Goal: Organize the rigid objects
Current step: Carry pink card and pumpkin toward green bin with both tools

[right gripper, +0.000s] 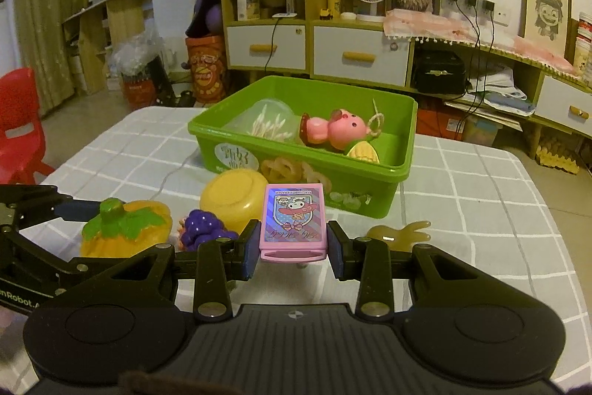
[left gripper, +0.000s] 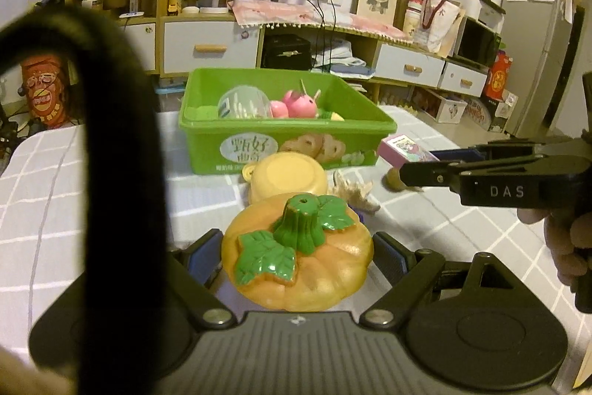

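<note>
Pumpkin toy [left gripper: 298,256] sits on the checked table [right gripper: 481,180] between the left gripper's [left gripper: 298,258] wide-open pads, apparently ungripped, green bin [left gripper: 285,121] straight ahead, while the right gripper [right gripper: 292,247] nearly pinches a pink card box [right gripper: 294,223]

Glossy plastic pumpkin [left gripper: 298,256] at lower centre, its skin shining. The green bin [right gripper: 370,189] is smooth plastic. Matt checked cloth covers the bench [right gripper: 481,202]. The pink box [right gripper: 293,223] bears a shiny holographic label.
</note>
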Tool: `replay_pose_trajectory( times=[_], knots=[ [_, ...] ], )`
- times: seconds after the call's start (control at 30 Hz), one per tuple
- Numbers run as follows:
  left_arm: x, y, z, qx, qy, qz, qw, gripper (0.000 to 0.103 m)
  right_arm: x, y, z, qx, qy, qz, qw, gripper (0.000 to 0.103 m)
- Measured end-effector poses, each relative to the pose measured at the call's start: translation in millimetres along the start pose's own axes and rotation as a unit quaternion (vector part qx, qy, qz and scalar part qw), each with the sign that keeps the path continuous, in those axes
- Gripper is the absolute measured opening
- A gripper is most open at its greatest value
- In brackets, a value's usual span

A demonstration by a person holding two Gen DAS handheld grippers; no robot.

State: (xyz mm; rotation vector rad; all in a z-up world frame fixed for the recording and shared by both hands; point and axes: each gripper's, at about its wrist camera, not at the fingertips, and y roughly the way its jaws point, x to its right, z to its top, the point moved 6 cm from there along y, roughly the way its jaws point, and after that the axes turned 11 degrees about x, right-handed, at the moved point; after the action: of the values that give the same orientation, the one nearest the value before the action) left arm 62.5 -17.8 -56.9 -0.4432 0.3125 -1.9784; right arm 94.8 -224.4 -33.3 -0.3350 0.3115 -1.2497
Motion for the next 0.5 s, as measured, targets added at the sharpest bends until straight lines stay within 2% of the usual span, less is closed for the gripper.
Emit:
replay_pose_trajectory(
  times=[0.5],
  knots=[
    [-10,19,45,0.028,-0.007,0.019,0.9994,0.06,14,5,24,0.025,0.02,-0.01,0.999,0.042]
  ],
)
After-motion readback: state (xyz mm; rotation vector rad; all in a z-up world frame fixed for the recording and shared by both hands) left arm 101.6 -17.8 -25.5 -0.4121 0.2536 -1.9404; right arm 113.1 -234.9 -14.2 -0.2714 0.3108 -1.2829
